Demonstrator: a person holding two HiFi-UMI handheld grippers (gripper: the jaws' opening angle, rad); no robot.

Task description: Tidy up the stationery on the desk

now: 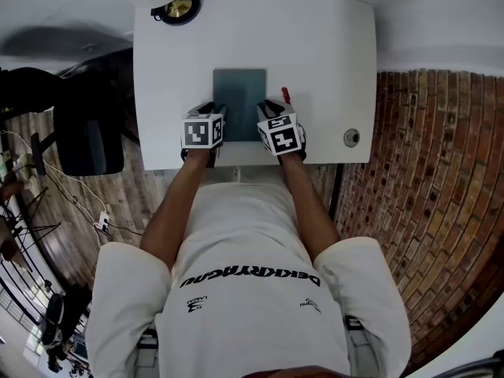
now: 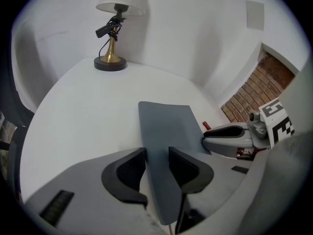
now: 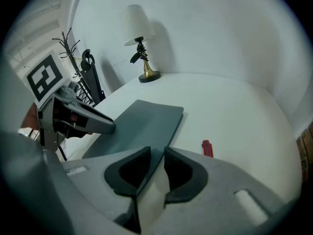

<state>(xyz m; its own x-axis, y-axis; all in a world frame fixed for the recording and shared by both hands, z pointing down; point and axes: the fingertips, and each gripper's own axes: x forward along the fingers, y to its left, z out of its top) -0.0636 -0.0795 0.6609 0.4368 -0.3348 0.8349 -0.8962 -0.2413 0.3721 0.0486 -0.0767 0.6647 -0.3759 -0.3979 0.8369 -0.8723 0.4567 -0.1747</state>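
Observation:
A flat dark grey pad (image 1: 239,101) lies on the middle of the white desk (image 1: 315,53). Its near edge is raised and held from both sides. My left gripper (image 1: 214,115) is shut on the pad's (image 2: 168,126) near left corner, and the sheet runs between the jaws (image 2: 156,153). My right gripper (image 1: 271,112) is shut on the near right corner, where the pad's (image 3: 142,119) edge is pinched between the jaws (image 3: 156,154). A small red pen-like item (image 1: 286,95) (image 3: 207,148) lies on the desk just right of the pad (image 2: 206,126).
A brass-based lamp with a white shade (image 1: 179,6) (image 2: 111,33) (image 3: 142,43) stands at the desk's far left corner. A round cable grommet (image 1: 351,138) sits near the front right edge. A dark chair (image 1: 87,132) is left of the desk, and a brick floor (image 1: 425,172) is on the right.

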